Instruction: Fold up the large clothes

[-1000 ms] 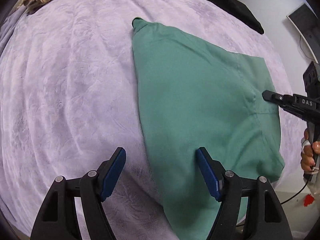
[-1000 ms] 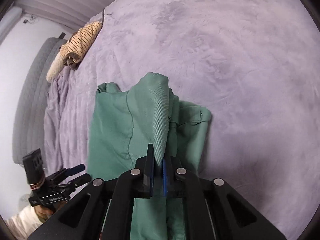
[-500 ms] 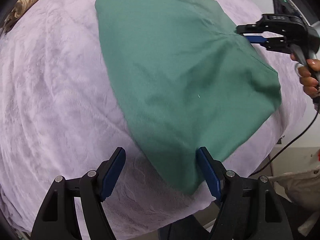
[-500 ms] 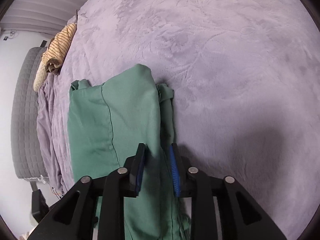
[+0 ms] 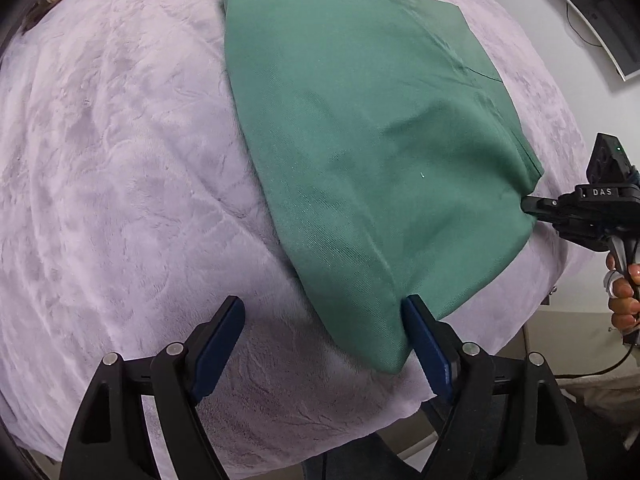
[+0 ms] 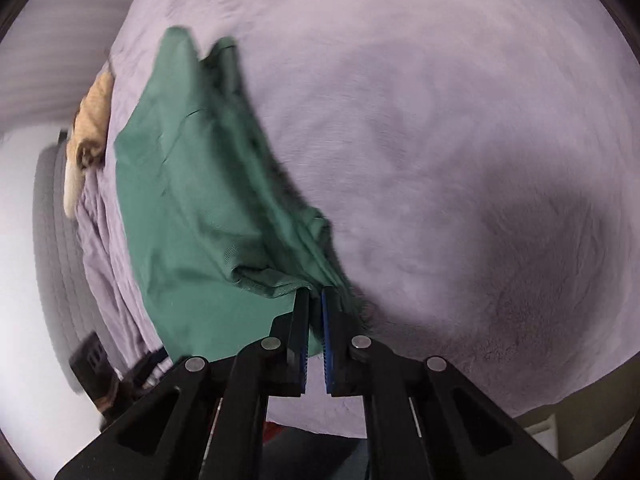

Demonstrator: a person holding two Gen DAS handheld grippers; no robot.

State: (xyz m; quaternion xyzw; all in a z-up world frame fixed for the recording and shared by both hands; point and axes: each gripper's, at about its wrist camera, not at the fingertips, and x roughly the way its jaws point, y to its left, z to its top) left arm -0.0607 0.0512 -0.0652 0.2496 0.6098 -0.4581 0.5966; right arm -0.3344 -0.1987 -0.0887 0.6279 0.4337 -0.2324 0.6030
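The left claw gapes wide, the garment just ahead on the bed, its near corner by the right-hand finger. The right claw pinches the garment's edge.

Both wrist views look down close over the bed; shared: green garment, at 9–10 o'clock in right view.

A plush lilac velvety bedspread is covering the bed; a curved grey monitor is hanging at two o'clock against the white wall.
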